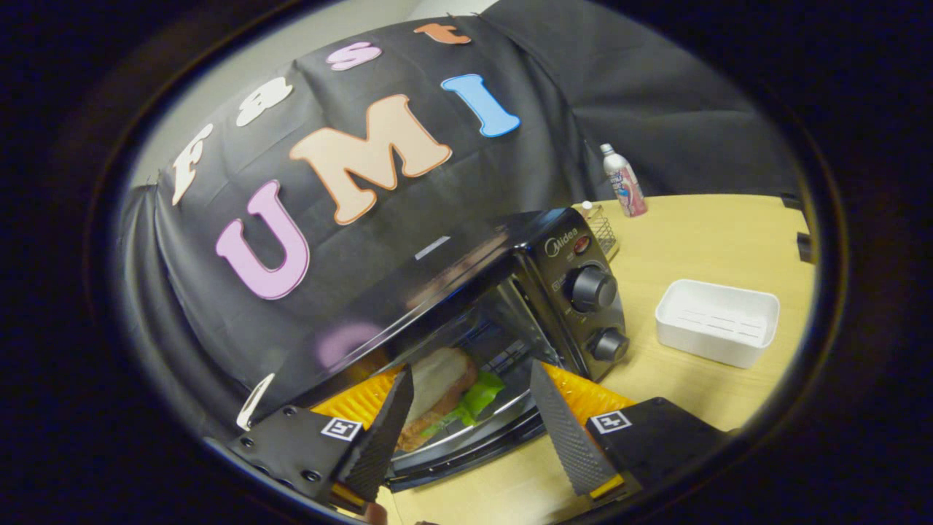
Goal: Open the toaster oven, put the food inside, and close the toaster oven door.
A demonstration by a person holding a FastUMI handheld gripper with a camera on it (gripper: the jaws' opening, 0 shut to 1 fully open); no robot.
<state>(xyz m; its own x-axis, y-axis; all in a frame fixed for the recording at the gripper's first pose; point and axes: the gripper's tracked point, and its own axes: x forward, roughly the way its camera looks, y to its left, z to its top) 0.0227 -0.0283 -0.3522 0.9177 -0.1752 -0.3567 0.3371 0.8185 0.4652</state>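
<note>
The toaster oven sits on the wooden table, tilted in the view, and everything else is placed from it. The food, a sandwich with a green leaf, already lies inside the oven, seen through the glass of the door. The gripper hovers right in front of that door, its 2 fingers spread wide with nothing between them but the door's lower edge beyond.

Judging from this, loading is done and closing the door is the step in hand. Whether the door is fully shut or slightly ajar is hard to tell; the next move likely calls for a push on it until it seats.

To the oven's right stands a white tray; behind it are a wire basket and a bottle. The door handle cannot be made out.
</note>
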